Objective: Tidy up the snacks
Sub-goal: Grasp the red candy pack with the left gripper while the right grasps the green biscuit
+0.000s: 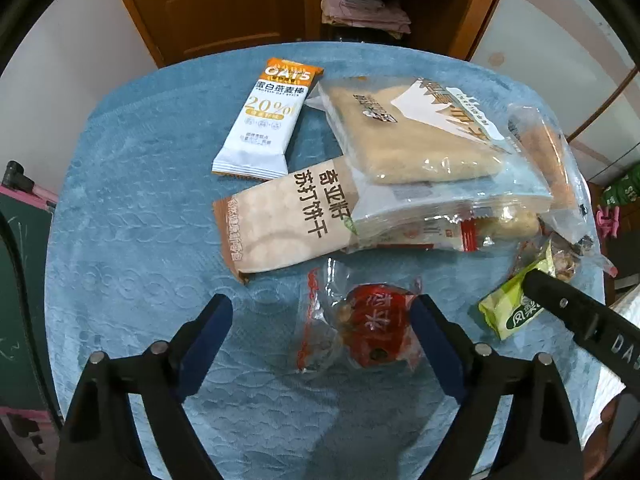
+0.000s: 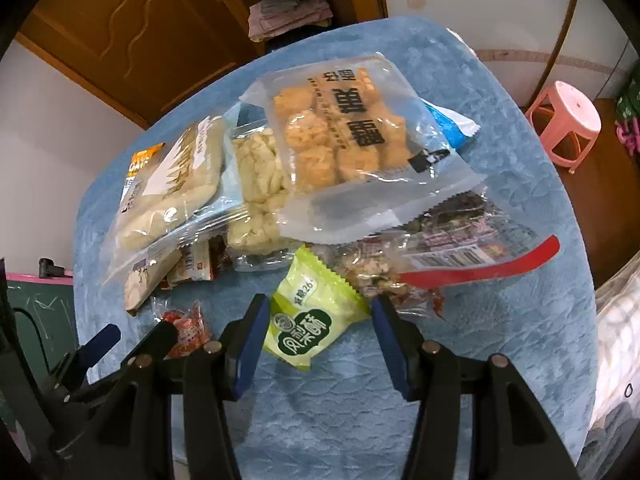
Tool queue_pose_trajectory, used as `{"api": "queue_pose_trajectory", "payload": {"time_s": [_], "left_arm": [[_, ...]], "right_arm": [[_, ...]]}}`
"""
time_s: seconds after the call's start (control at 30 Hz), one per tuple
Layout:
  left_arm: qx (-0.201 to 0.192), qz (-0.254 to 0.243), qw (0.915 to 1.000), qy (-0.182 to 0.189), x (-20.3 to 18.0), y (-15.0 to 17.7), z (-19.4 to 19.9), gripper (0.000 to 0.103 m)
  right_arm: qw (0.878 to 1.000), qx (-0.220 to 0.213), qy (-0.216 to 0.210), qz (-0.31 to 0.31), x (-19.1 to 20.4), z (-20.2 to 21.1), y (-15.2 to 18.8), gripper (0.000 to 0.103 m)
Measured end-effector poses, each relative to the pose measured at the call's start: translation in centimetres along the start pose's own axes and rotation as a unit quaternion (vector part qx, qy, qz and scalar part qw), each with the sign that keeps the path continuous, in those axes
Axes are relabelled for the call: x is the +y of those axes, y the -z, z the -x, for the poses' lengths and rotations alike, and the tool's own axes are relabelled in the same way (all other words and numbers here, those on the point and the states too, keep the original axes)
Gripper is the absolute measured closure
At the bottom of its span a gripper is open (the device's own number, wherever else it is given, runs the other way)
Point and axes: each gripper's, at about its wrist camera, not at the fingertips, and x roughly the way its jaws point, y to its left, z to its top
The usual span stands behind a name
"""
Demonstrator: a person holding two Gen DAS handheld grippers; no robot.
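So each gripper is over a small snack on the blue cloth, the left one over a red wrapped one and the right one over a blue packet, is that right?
Not quite. The right gripper is over a green packet, not a blue one, as the right wrist view shows. The rest holds: the left gripper is over the red wrapped snack on the blue cloth.

We look down on a counter [image 1: 132, 216] draped in pale blue cloth embossed with a cable-like pattern. An oat bar [image 1: 264, 120] wears a white wrapper with an orange top band and gold lettering. Beside it we see a soda cracker pack [image 1: 276, 220] in tan and cream with dark brown characters. A small clear wrapper [image 1: 372, 328] shows a red label with white script. The pineapple cake packet [image 2: 308, 320] is lime green with white lettering. We note golden-yellow puffs inside a frosted clear bag [image 2: 360, 152] printed in black. Each black tool [image 1: 320, 316] [image 2: 316, 320] carries dark blue pads. A stool [image 2: 564, 120] is pink; the cabinet [image 1: 212, 4] is orange-brown wood.
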Motion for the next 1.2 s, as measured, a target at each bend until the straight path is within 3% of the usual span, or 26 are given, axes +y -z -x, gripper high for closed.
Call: {"api": "queue_pose_trajectory", "payload": {"time_s": [0.23, 0.53, 0.7, 0.73, 0.83, 1.03, 1.2], "left_arm": [[0.012, 0.0, 0.9999, 0.012, -0.1, 0.0, -0.6, 0.013], [0.019, -0.008, 0.9997, 0.016, -0.7, -0.2, -1.0, 0.013], [0.029, -0.002, 0.9993, 0.023, -0.6, -0.4, -1.6, 0.013], [0.033, 0.001, 0.999, 0.03, -0.5, -0.4, -1.7, 0.018], [0.032, 0.003, 0.9962, 0.081, -0.5, -0.5, -1.9, 0.049], [0.017, -0.022, 0.9984, 0.05, -1.8, -0.1, -0.9, 0.052], [0.002, -0.006, 0.9983, 0.057, -1.1, 0.2, 1.8, 0.054]], "right_arm": [[0.999, 0.022, 0.023, -0.009, 0.4, -0.2, 0.3, 0.049], [0.997, 0.051, 0.007, -0.053, 0.0, -2.1, 0.2, 0.049], [0.996, 0.046, -0.003, -0.076, -0.4, -2.8, 0.0, 0.047], [0.996, 0.044, -0.003, -0.076, -0.3, -2.9, 0.0, 0.051], [0.997, 0.037, -0.006, -0.065, -0.1, -2.2, 0.2, 0.065], [0.999, 0.02, -0.022, -0.035, 0.8, -0.1, 1.1, 0.084], [1.0, -0.009, -0.029, -0.005, 1.4, 3.3, 2.4, 0.085]]}}
